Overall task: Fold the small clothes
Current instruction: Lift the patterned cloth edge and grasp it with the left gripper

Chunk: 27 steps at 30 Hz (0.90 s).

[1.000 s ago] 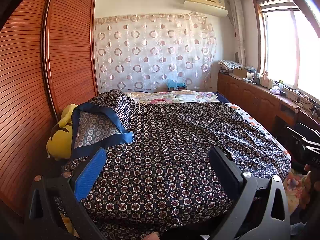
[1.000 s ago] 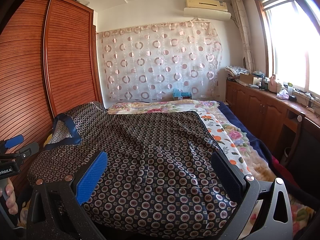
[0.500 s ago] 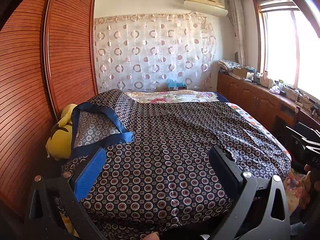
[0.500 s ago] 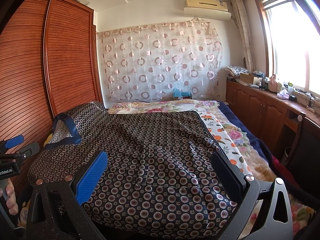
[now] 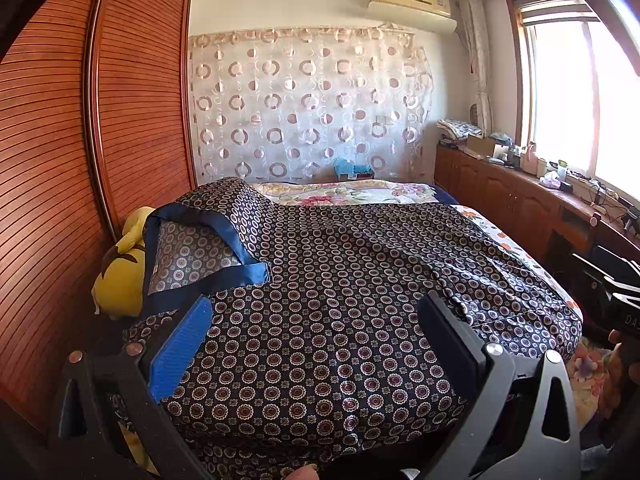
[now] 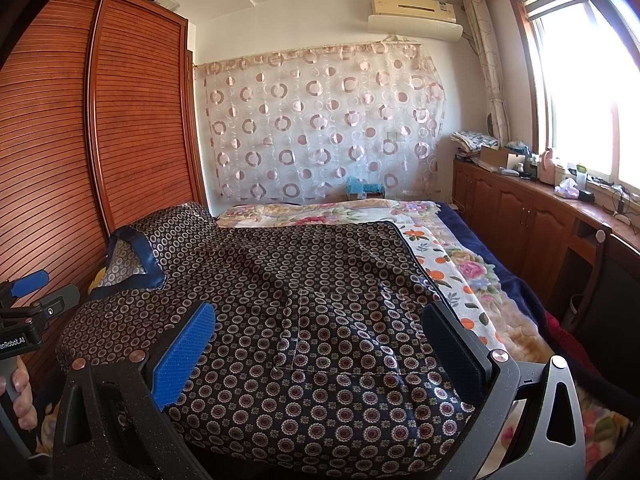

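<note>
Nothing moves since before: both grippers, left (image 5: 316,328) and right (image 6: 320,336), hover spread over the shirt (image 5: 340,280); pinch its 6 o'clock hem evenly.

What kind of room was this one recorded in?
A bedroom in a home, most likely. A bed with a floral cover fills the floor, a slatted wooden wardrobe lines one wall, and an air conditioner hangs above a patterned curtain.

A: Identify legible markings.
B: Left gripper (image 6: 24,320), at nine o'clock in the right wrist view: partial white lettering "enRobot.AI". Right gripper (image 5: 624,312), at three o'clock in the left wrist view: "DA", cut off.
</note>
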Each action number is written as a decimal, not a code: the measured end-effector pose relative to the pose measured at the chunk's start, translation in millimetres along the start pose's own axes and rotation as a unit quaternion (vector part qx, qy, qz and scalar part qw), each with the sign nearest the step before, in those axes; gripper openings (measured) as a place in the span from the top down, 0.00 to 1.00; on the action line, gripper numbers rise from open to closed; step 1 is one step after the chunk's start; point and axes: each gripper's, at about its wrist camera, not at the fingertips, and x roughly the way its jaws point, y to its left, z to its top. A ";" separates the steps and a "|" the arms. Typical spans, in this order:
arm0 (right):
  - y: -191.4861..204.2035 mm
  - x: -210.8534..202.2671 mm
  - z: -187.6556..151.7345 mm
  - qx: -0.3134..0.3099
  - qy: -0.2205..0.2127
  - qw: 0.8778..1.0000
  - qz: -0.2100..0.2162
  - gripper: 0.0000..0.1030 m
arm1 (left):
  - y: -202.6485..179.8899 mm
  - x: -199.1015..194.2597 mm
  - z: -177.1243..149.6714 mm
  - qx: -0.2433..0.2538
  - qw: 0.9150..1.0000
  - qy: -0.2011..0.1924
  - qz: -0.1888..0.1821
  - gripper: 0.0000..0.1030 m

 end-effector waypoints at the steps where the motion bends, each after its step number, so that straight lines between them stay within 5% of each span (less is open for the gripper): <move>1: 0.5 0.8 -0.2 -0.001 0.002 1.000 0.003 0.00 | 0.3 0.2 -0.8 0.001 1.000 0.001 0.001 0.00; 6: 7.5 6.0 2.7 -0.010 0.006 0.999 0.032 0.00 | 12.8 -1.1 -14.2 0.016 1.000 0.015 0.003 0.00; 16: 18.5 27.8 -7.0 -0.024 0.029 0.997 0.073 0.00 | 59.6 17.2 -74.3 0.081 0.986 0.145 0.018 0.00; 20: 24.8 35.4 -6.3 -0.031 0.041 0.994 0.095 0.00 | 66.9 22.8 -91.7 0.062 0.981 0.186 -0.016 0.01; 27: 51.5 53.4 -2.6 -0.085 0.081 0.976 0.183 0.00 | 61.5 33.9 -125.3 0.045 0.965 0.252 -0.057 0.16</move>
